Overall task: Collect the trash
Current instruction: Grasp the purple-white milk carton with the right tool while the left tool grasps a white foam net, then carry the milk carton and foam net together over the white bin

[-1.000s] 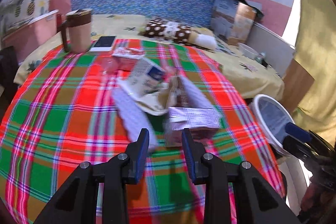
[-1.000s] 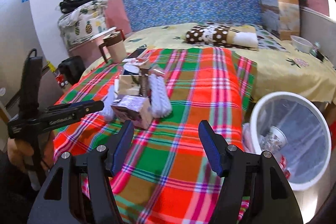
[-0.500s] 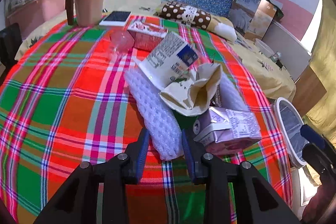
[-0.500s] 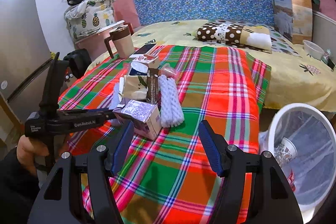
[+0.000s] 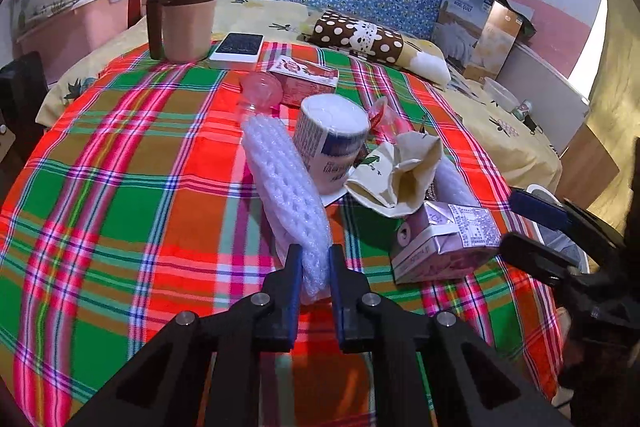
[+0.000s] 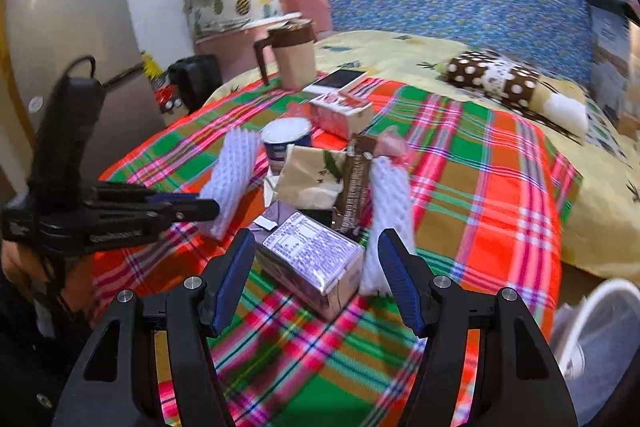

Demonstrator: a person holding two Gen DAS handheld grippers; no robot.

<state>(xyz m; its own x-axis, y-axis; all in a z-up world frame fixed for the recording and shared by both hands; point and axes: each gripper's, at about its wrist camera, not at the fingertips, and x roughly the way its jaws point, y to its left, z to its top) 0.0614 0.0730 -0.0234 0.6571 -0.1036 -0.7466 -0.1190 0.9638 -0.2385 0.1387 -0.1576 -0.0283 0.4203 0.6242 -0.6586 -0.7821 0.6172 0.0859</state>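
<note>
Beside right tool (image 6: 316,283), bin (image 6: 596,311), left-view hidden

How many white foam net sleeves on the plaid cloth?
2. One foam net sleeve lies left of the pile, its near end pinched in the closing left hand-held gripper. The other sits on the pile's right side, mostly hidden in the left view.

1. A bed (image 5: 500,131) with a yellow sheet carries a plaid blanket (image 5: 120,187).
2. On the blanket at the centre lies a trash pile: white foam net (image 5: 288,187), paper cup (image 5: 332,143), cream wrapper (image 5: 400,171), purple carton (image 5: 444,243).
3. At 11 o'clock stand a mug (image 5: 186,19) and a phone (image 5: 238,47).
4. At 1 o'clock lies a dotted pillow (image 5: 360,37).
</note>
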